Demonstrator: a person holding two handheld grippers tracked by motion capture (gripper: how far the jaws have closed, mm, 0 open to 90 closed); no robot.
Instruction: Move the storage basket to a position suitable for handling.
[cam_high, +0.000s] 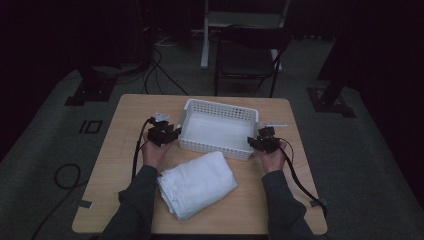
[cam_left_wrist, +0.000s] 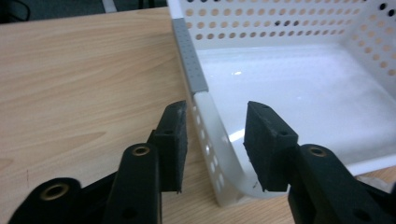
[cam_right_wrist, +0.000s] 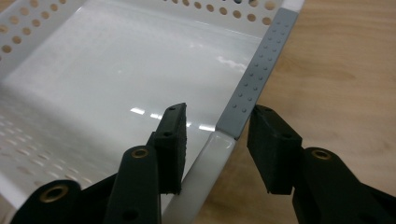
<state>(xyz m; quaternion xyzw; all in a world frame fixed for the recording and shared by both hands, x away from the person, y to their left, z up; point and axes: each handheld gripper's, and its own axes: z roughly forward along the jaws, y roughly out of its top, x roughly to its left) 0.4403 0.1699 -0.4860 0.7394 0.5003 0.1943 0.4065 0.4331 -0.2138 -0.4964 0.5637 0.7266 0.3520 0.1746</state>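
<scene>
At opposite ends of the white basket (cam_high: 218, 127), left tongs (cam_left_wrist: 215, 140) and right tongs (cam_right_wrist: 218, 144) straddle its rim unclenched, apparently readying a two-handed lift; folded towel (cam_high: 197, 184) waits nearby.

Left gripper (cam_high: 172, 136) & right gripper (cam_high: 254, 141): black bodies, blocky black jaws w/ textured pads, brass-ringed screw holes. Black cables trail toward 6 o'clock. Grey top plates. Dark grey long sleeves (cam_high: 134, 200).

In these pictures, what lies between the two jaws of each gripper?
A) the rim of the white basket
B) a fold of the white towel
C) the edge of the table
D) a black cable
A: in both gripper views the jaws straddle the white basket rim, left gripper and right gripper, with a gap at the pads.
</scene>
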